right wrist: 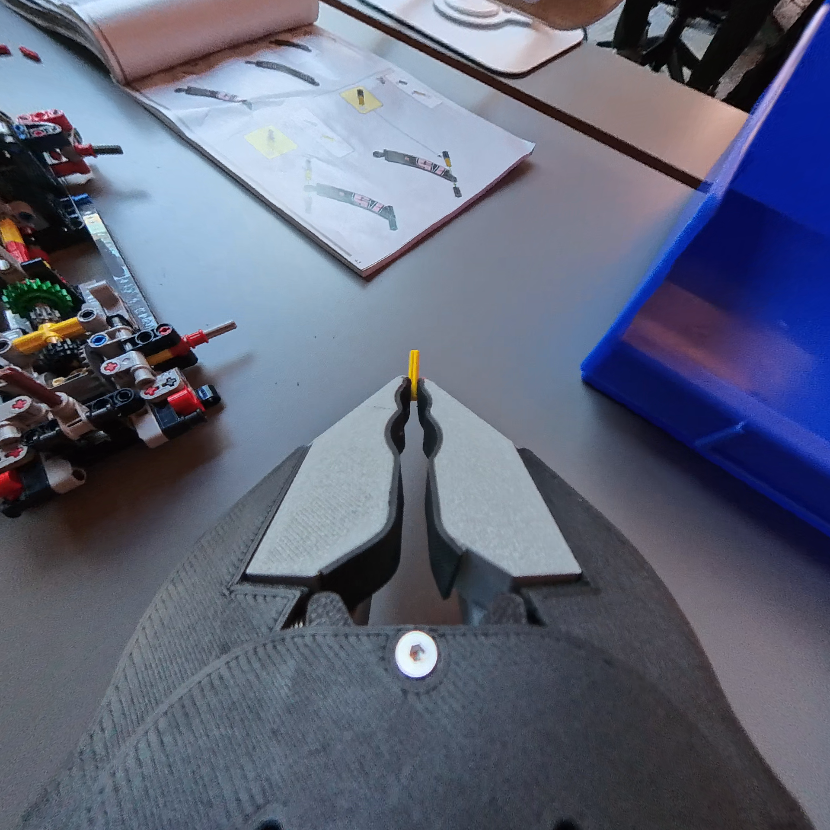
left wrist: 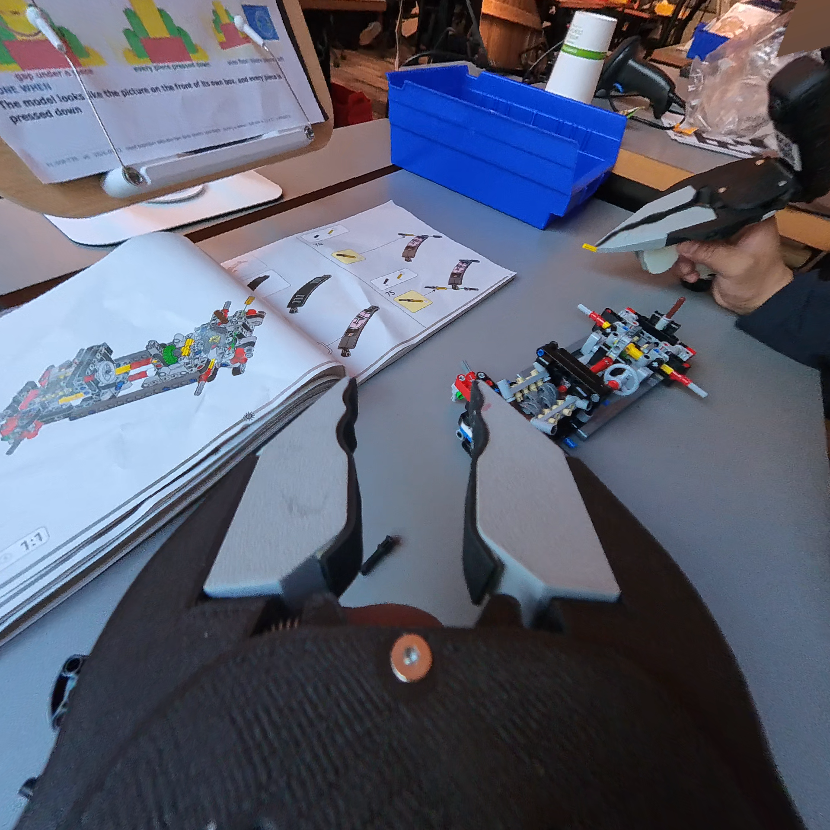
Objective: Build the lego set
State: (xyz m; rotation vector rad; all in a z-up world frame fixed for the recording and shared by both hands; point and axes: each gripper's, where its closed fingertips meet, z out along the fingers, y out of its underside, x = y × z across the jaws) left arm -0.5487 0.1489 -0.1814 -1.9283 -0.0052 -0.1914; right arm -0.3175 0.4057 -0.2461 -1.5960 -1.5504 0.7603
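Observation:
My left gripper [left wrist: 413, 395] is open and holds nothing above the grey table [left wrist: 673, 516]. Below it a small black pin [left wrist: 378, 554] lies on the table between its fingers. A half-built brick car chassis [left wrist: 588, 373] sits just right of its right fingertip. My right gripper [right wrist: 413, 381] is shut on a small yellow axle [right wrist: 413, 370] that sticks out past the fingertips. It also shows in the left wrist view [left wrist: 599, 247], held by a hand, with the yellow axle [left wrist: 588, 246] at its tip, above and behind the chassis [right wrist: 67, 359].
An open instruction booklet [left wrist: 202, 359] lies left of the chassis. A blue bin [left wrist: 498, 134] stands at the back, close on the right in the right wrist view [right wrist: 741, 337]. A document stand [left wrist: 148, 103] with a printed sheet is at the back left. There is about 35 cm between the tips of the two grippers.

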